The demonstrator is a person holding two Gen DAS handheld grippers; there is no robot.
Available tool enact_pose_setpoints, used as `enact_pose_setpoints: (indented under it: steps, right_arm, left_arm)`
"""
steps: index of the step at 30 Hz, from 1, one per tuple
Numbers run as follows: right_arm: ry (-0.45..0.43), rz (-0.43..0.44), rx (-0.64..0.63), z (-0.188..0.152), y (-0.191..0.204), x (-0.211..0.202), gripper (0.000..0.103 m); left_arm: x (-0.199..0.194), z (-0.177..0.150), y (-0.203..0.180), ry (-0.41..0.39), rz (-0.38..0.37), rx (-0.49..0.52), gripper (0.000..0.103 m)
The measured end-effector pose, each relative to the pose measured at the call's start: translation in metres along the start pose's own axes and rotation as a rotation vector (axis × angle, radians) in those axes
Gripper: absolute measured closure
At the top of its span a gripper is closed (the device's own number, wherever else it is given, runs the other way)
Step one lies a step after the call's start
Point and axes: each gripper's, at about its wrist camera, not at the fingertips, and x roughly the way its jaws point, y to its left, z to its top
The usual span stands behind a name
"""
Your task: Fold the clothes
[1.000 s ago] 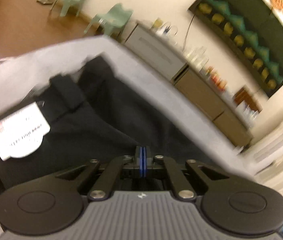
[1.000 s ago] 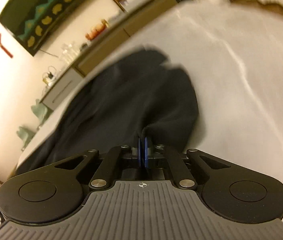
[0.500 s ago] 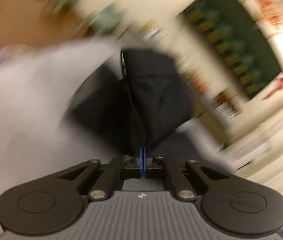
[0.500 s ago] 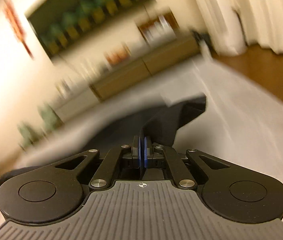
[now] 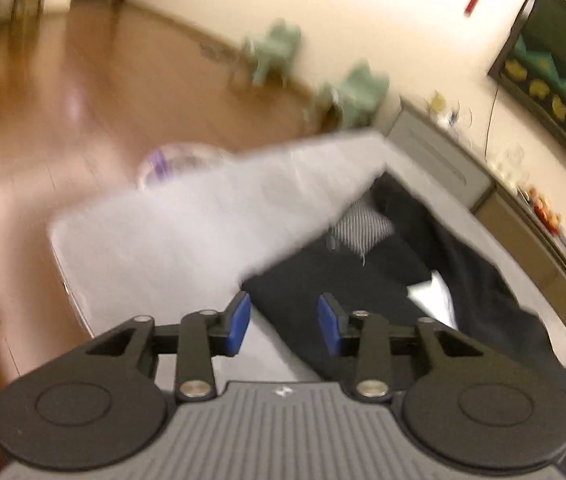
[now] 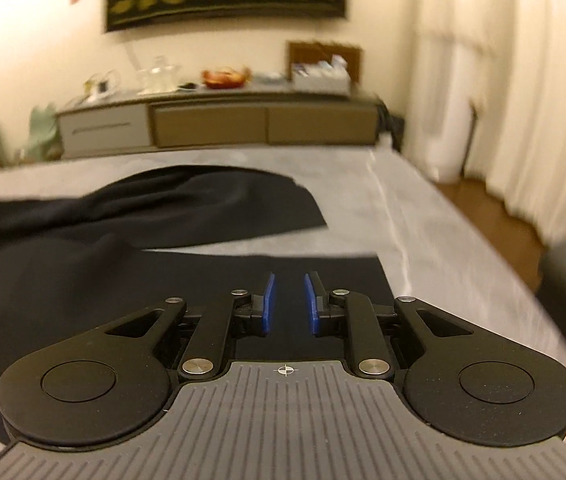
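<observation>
A black garment lies spread on a grey-covered table. A striped inner lining and a white tag show on it in the left wrist view. My left gripper is open and empty, just above the garment's near edge. In the right wrist view the same black garment lies flat with two layers, its near edge folded over. My right gripper is open and empty, low over the near layer close to its right edge.
The grey table cover extends right of the garment. A low sideboard with bottles and boxes stands against the far wall. Green small chairs stand on the wooden floor. White curtains hang at right.
Both grippers were shut on the black garment and swung it over; now both have opened and let it go, and it lies on the table.
</observation>
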Motion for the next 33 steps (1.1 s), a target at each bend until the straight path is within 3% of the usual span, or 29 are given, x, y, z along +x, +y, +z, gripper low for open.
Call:
enact_pose_setpoints:
  steps: [3,5,8,10,16,17,19,21,23,25,28,33]
  right_arm:
    - [0.043,0.065,-0.048,-0.001,0.013,0.006,0.078]
    - [0.128,0.115,-0.037,-0.006,0.012,0.019,0.077]
    - [0.273,0.121,-0.008,-0.015,0.004,0.046,0.077]
    - [0.303,0.076,-0.005,-0.019,-0.011,0.048,0.076]
    - [0.348,-0.054,0.029,-0.021,-0.065,0.041,0.070]
    - [0.354,-0.069,0.028,-0.019,-0.072,0.040,0.068]
    - [0.315,-0.067,0.031,-0.007,-0.075,0.037,0.068]
    - [0.239,0.010,0.015,0.022,-0.061,0.033,0.068]
    - [0.196,0.077,-0.057,0.055,-0.032,0.047,0.060]
    - [0.168,0.134,-0.142,0.088,0.000,0.068,0.051]
    - [0.156,0.159,-0.305,0.124,0.047,0.123,0.042]
    - [0.207,0.181,-0.565,0.147,0.107,0.229,0.042]
  left_arm:
    - [0.015,0.000,-0.028,0.071,-0.167,0.122,0.065]
    - [0.039,-0.005,-0.050,0.169,-0.214,0.215,0.065]
    - [0.078,-0.015,-0.069,0.278,-0.121,0.326,0.065]
    - [0.097,-0.020,-0.072,0.317,-0.043,0.362,0.069]
    - [0.098,-0.010,-0.065,0.268,0.101,0.307,0.072]
    - [0.093,-0.006,-0.066,0.234,0.103,0.290,0.071]
    - [0.083,0.002,-0.077,0.175,0.026,0.233,0.063]
    - [0.085,0.006,-0.098,0.167,-0.065,0.188,0.057]
    - [0.098,0.004,-0.125,0.201,-0.142,0.176,0.057]
    - [0.110,-0.007,-0.153,0.241,-0.163,0.213,0.057]
    - [0.122,-0.018,-0.186,0.277,-0.187,0.267,0.057]
    - [0.128,-0.041,-0.225,0.304,-0.264,0.333,0.057]
